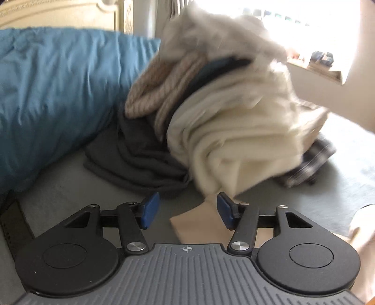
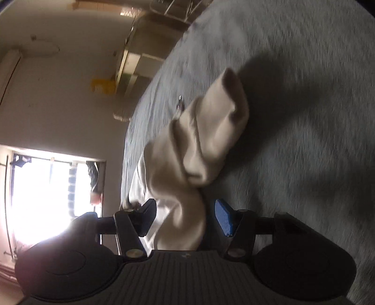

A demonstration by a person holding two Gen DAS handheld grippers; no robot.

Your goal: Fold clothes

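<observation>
In the left wrist view a heap of clothes (image 1: 211, 98) lies on the grey bed (image 1: 58, 187): cream fabric on top, a striped beige piece, a dark blue piece and a dark grey garment (image 1: 140, 152) underneath. My left gripper (image 1: 188, 211) is open and empty just in front of the heap, above a flat beige piece (image 1: 201, 223). In the right wrist view, which is rolled sideways, my right gripper (image 2: 185, 217) is open, with a twisted cream garment (image 2: 206, 140) running between its pads and lying on the grey bed (image 2: 304, 117).
A blue duvet (image 1: 58, 93) is bunched at the left of the heap, with a headboard (image 1: 58, 11) behind. A dark object (image 1: 311, 164) lies right of the heap. A bright window (image 2: 46, 192) and a wall shelf (image 2: 140, 58) show beyond the bed's edge.
</observation>
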